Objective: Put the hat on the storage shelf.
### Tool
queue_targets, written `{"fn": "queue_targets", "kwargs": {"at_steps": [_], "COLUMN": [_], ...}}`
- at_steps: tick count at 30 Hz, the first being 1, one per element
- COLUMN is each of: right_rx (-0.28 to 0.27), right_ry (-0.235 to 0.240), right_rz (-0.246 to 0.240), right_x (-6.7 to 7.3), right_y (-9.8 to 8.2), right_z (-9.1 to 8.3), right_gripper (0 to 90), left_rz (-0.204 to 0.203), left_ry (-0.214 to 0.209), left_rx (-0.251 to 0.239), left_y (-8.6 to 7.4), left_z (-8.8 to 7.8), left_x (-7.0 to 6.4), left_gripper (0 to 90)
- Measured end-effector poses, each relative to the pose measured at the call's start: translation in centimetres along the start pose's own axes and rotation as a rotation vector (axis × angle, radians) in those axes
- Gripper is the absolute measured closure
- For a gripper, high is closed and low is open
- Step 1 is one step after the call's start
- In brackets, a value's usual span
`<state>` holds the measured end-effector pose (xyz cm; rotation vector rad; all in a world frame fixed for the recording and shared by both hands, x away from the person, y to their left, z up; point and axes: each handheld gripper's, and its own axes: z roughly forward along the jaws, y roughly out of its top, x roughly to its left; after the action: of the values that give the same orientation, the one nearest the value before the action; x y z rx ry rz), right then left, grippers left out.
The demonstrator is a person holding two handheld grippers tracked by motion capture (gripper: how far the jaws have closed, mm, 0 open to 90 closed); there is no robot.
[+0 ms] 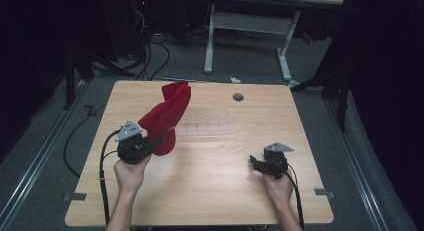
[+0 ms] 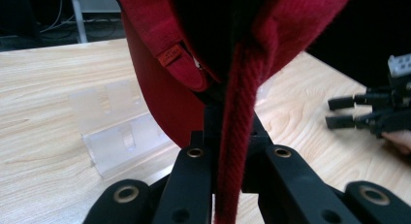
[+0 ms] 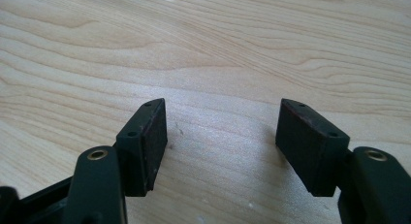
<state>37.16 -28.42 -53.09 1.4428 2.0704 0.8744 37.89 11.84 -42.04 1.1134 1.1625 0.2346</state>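
Left gripper (image 1: 159,139) fingers pinch the raised red cap (image 1: 167,116); right gripper (image 1: 256,163) fingers spread, low over the table (image 1: 215,191).

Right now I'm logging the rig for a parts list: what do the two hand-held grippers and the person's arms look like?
Both are black. The left hand-held gripper and right hand-held gripper each carry a grey three-cornered plate on top and trail a black cable. The jaws are flat rectangular blocks with dark pads, on arms with brass-coloured rivets. The forearms are bare, no sleeves visible.
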Motion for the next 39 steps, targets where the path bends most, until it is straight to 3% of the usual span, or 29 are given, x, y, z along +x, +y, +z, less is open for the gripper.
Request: {"fn": "queue_targets", "kwargs": {"at_steps": [5,18,28,37,39], "right_rx": [0.0,0.001,0.001,0.001,0.002], "right_ry": [-0.001,0.003,0.002,0.003,0.003], "right_rz": [-0.001,-0.001,-0.001,-0.002,0.0], "right_x": [0.0,0.0,0.0,0.0,0.1], "right_y": [0.0,0.0,0.0,0.0,0.0], "right_z": [0.0,0.0,0.0,0.0,0.0], "right_gripper": [35.8,35.0,34.9,34.6,34.4], "left_rz": [-0.013,-0.043,-0.032,-0.018,0.003], "left_ry": [-0.008,0.025,0.03,0.061,0.073], "left_rx": [-0.034,-0.071,-0.099,-0.12,-0.119], "left_y": [0.9,3.0,4.1,4.1,4.0], "left_z": [-0.1,1.1,2.6,4.3,4.9], "left_x": [0.2,1.1,1.2,2.5,2.9], "left_gripper": [85.5,85.5,85.5,85.5,85.5]}}
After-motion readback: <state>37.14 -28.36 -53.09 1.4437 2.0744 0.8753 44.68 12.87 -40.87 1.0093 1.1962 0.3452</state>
